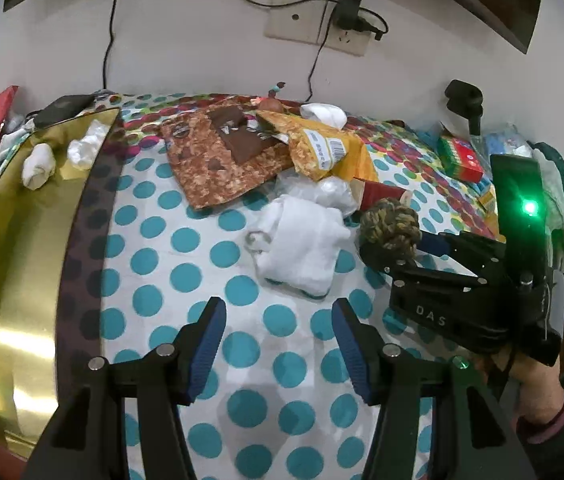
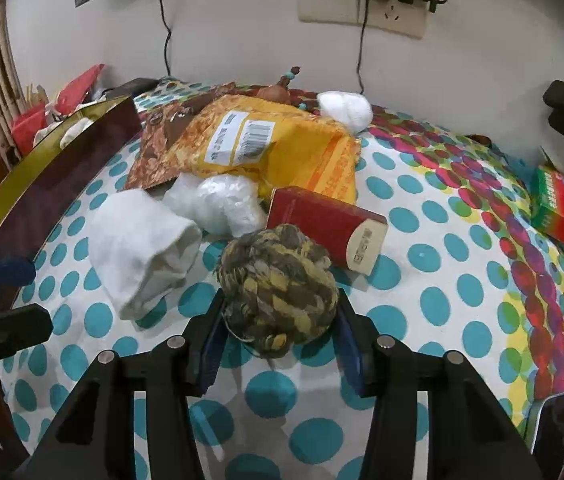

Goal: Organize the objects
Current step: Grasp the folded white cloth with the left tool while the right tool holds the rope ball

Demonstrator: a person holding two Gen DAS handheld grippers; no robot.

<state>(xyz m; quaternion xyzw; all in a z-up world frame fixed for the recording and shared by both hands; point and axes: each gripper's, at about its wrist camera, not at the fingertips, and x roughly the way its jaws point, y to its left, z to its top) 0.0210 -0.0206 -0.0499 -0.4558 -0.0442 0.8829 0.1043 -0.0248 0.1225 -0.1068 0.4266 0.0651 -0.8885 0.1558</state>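
Right wrist: right tool (image 2: 280,336) grips rope ball (image 2: 278,292), w/ white cloth (image 2: 142,248) & red box (image 2: 326,228) crowding it; left tool (image 1: 278,344) open.

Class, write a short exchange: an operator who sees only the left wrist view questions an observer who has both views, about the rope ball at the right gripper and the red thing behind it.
Operator: I only see it side-on. Is the rope ball really between the right gripper's fingers?
Observer: Yes. The right wrist view shows it between the two blue pads, which appear to touch it on either side.
Operator: And the red thing behind the ball?
Observer: It is a red box lying on its side on the dotted cloth, with a beige printed end.
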